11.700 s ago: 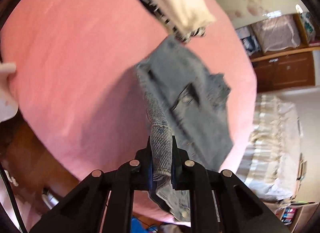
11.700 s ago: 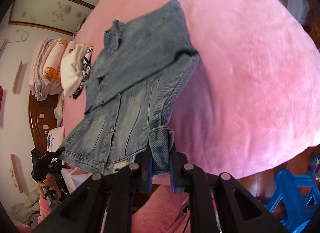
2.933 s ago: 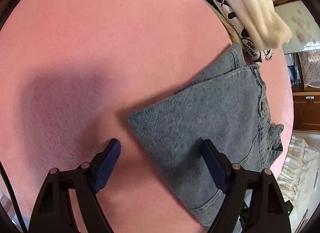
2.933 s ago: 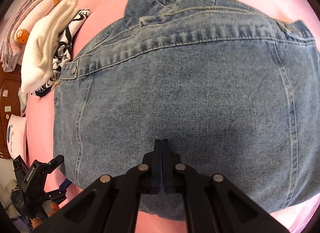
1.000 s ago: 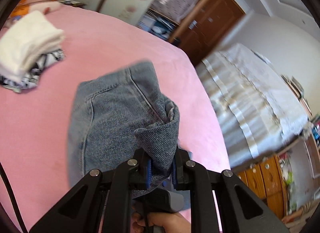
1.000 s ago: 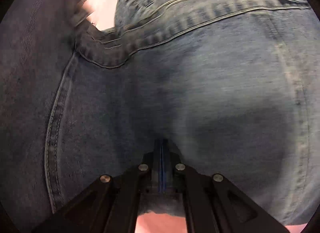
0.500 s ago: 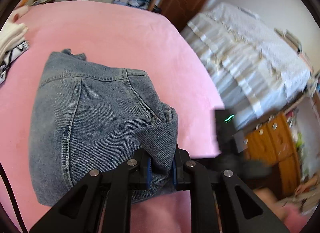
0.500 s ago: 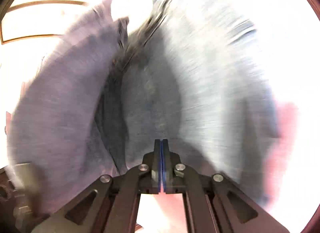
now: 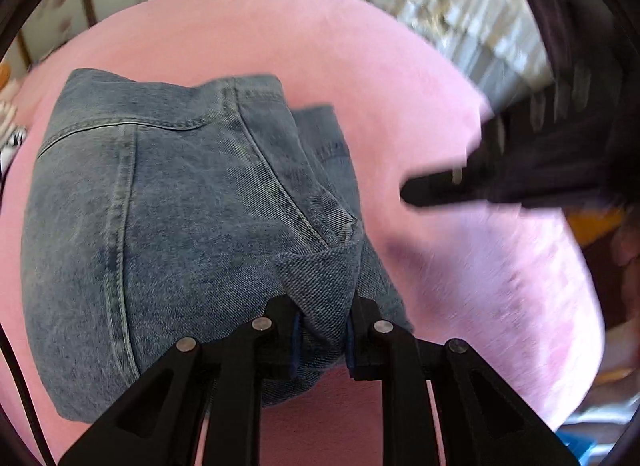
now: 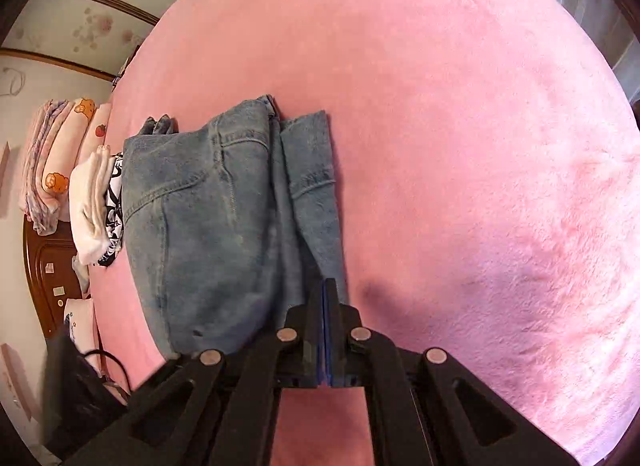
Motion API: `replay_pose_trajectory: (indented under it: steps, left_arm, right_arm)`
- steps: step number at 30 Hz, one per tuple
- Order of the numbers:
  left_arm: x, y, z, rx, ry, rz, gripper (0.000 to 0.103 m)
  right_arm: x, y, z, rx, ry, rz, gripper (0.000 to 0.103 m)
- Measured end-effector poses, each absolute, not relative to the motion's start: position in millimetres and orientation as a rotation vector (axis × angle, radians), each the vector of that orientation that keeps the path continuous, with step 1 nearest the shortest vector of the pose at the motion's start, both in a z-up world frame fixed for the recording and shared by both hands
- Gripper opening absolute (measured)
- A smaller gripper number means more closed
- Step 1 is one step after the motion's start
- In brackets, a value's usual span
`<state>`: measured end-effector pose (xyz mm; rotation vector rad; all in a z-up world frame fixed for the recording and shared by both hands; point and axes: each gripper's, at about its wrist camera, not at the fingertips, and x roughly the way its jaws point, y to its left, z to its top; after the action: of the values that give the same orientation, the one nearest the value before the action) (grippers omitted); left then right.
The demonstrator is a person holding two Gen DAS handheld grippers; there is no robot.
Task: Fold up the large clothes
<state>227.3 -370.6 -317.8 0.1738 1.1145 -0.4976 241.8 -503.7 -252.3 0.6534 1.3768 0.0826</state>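
A blue denim jacket [image 9: 168, 234] lies folded into a thick bundle on the pink bed cover [image 9: 360, 73]. My left gripper [image 9: 322, 326] is shut on a folded corner of the jacket at the bundle's near edge. In the right wrist view the jacket [image 10: 216, 225] lies to the left, and my right gripper [image 10: 330, 294] is shut and empty, just off the jacket's near right edge. The right gripper also shows as a blurred black shape in the left wrist view [image 9: 520, 169], above the bed cover to the right of the jacket.
A stack of folded clothes, white on top of a black-and-white print [image 10: 96, 209], sits just left of the jacket. Folded pink bedding [image 10: 60, 153] lies beyond it by a dark wooden cabinet [image 10: 44, 266]. A striped bed [image 9: 460, 5] stands past the pink cover.
My right gripper has pulled back off the jacket and now sits beside it. My left gripper still holds the folded corner, and the bundle has settled on the bed.
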Motion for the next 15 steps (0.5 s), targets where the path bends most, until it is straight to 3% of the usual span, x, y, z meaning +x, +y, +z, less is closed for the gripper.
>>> replay_pose_trajectory:
  steps: [5,10,12,13,14,15]
  left_arm:
    - [233.4,-373.6,-331.9,0.156,1.189,-0.472,0.019]
    - [239.6,-366.3,-322.4,0.116,1.209,-0.487,0.03]
    - [245.1,-358.5,-316.0,0.05,1.24,-0.504,0.05]
    - [246.2,-352.5,-312.0,0.022,1.253,-0.508,0.073]
    - [246.1,-345.3,-305.7,0.007,1.25,-0.498,0.081]
    - [244.5,-340.0,-298.4,0.004,1.234,-0.488,0.081]
  right_arm:
    - [247.5,-492.1,-257.4,0.619,1.372,0.102,0.0]
    - [258.0,-491.6,-255.3,0.61,1.364,0.121,0.0]
    - [257.8,-494.6,-252.9,0.61,1.363,0.121,0.0]
    - [258.5,-496.0,-251.9,0.613,1.361,0.124,0.0]
    - [259.0,-497.4,-251.4,0.615,1.36,0.124,0.0]
    - [259.3,-498.2,-250.7,0.614,1.36,0.126,0.0]
